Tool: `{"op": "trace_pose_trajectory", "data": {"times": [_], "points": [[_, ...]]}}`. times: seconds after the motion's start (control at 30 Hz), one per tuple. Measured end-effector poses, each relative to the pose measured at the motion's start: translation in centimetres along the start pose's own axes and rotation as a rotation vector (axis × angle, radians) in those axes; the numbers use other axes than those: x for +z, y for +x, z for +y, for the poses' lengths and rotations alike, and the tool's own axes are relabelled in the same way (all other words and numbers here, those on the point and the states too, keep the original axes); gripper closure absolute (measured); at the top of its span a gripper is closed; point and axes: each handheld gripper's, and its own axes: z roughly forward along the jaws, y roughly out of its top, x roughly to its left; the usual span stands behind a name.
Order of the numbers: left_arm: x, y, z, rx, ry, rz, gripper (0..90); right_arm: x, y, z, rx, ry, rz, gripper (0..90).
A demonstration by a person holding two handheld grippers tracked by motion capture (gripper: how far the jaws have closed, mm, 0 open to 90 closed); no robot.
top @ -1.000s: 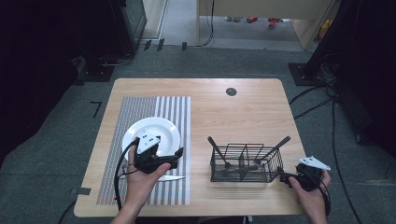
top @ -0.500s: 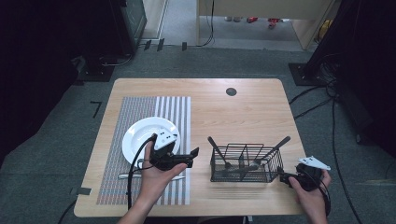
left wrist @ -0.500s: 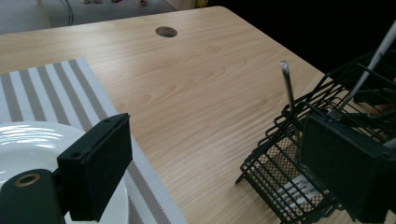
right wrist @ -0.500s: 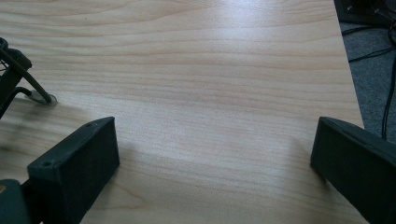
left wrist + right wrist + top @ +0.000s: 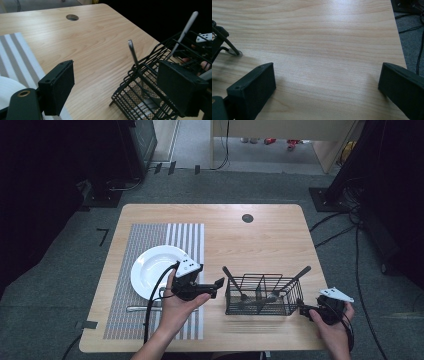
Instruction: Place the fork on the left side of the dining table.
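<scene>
Soft overhead light, dark surroundings

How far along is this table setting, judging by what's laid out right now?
Looks early. Done: a white plate sits on the striped placemat, with one utensil lying in front of it. In hand: nothing; the left gripper is open, pointing at the wire caddy, and the right gripper is open beside it. Left: the utensils standing in the caddy, probably.

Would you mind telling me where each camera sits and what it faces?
High view: above the person's side, looking down on the table; forearms, both grippers show.
Left gripper view: rides the left gripper, open jaws facing the wire cutlery basket.
Right gripper view: rides the right gripper, open, over bare wood.
Shared: the basket in the first two.
</scene>
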Motion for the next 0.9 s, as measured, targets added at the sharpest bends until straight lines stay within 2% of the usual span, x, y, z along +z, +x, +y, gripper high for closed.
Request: {"op": "trace_pose_trajectory", "data": {"times": [0.1,0.17,0.47,0.6,0.8,0.9], "points": [[0.5,-0.2,0.0,-0.005,0.008,-0.026,17.7,0.0,0.0,0.0,0.0,0.0,0.0,0.8],[0.8,-0.4,0.1,-0.003,0.013,-0.019,25.0,0.0,0.0,0.0,0.0,0.0,0.0,0.8],[2.0,-1.2,0.6,-0.025,0.027,-0.097,42.4,0.0,0.0,0.0,0.003,0.0,0.0,0.8],[2.3,-1.4,0.6,-0.043,0.025,-0.115,49.8,0.0,0.0,0.0,0.003,0.001,0.0,0.8],[2.4,-1.6,0.9,-0.041,0.017,-0.108,58.2,0.0,0.0,0.0,0.002,0.0,0.001,0.8],[2.5,-1.7,1.0,-0.026,0.01,-0.109,64.0,0.0,0.0,0.0,0.003,0.001,0.0,0.8]]}}
